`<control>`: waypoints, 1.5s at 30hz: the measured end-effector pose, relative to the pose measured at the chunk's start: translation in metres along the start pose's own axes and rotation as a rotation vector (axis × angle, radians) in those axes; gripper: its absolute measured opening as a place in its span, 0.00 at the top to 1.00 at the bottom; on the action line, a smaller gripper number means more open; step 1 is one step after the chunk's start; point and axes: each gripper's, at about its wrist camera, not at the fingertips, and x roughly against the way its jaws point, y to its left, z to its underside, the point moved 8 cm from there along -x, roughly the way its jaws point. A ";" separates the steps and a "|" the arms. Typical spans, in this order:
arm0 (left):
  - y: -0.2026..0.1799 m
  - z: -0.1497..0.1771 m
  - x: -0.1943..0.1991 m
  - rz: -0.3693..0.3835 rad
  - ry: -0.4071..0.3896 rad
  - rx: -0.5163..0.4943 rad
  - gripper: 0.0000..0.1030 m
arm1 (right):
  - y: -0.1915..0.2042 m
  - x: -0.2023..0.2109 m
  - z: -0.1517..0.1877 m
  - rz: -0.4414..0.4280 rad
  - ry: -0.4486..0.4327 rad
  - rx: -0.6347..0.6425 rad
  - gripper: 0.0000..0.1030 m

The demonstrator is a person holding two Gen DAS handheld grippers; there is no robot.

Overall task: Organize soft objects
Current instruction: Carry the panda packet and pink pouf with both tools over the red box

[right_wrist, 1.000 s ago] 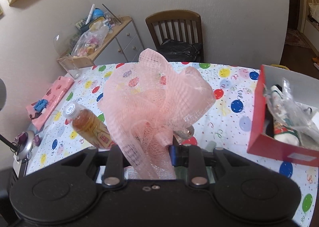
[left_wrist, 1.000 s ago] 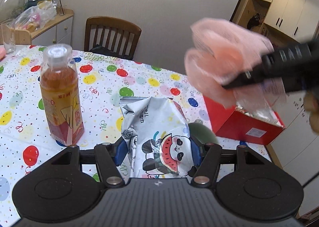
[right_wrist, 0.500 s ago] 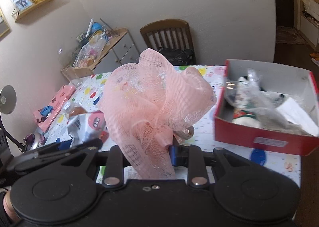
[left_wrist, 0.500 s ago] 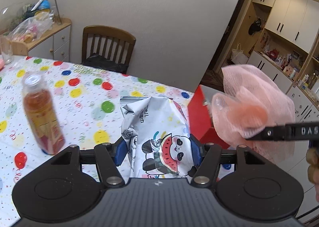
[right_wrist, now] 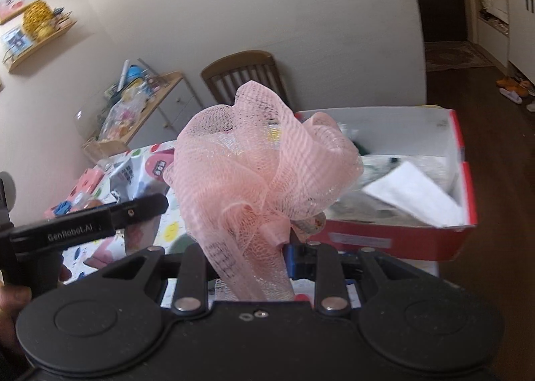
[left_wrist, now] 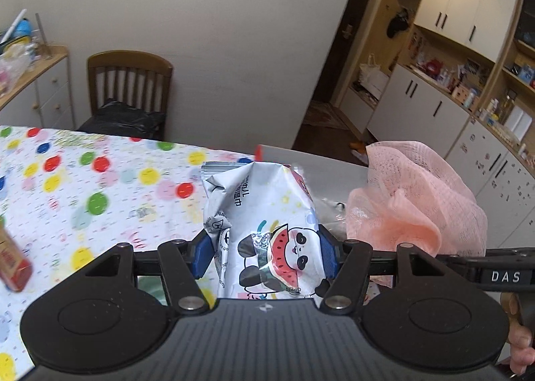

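Note:
My left gripper (left_wrist: 264, 252) is shut on a silvery wet-wipe pack (left_wrist: 264, 224) printed with a panda and a watermelon slice, held up above the table. My right gripper (right_wrist: 250, 257) is shut on a pink mesh bath sponge (right_wrist: 264, 177), which billows above its blue pads (right_wrist: 290, 255). The same bath sponge (left_wrist: 414, 207) shows at the right of the left wrist view, level with the pack. Just beyond both stands a red cardboard box (right_wrist: 401, 240) with white inner walls, holding a white cloth and crumpled plastic wrapping.
The table carries a white cloth with coloured dots (left_wrist: 83, 187). A tea bottle (left_wrist: 13, 267) stands at its left edge. A wooden chair (left_wrist: 130, 90) stands behind the table, and a side cabinet (right_wrist: 150, 103) with clutter is against the wall. Dark floor lies right of the box.
Both grippers have swung right across the table with their loads. The red box has come close in front of them, and the tea bottle has slid off to the left.

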 end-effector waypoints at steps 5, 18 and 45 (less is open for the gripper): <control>-0.026 -0.008 -0.033 0.001 0.032 -0.042 0.40 | -0.039 0.001 -0.003 0.066 -0.012 -0.015 0.75; -0.066 -0.031 -0.123 -0.034 0.087 -0.163 0.40 | -0.116 -0.044 -0.047 0.228 -0.017 -0.025 0.75; -0.066 -0.012 -0.234 -0.068 0.241 -0.167 0.37 | -0.144 -0.138 -0.033 0.269 0.138 0.016 0.67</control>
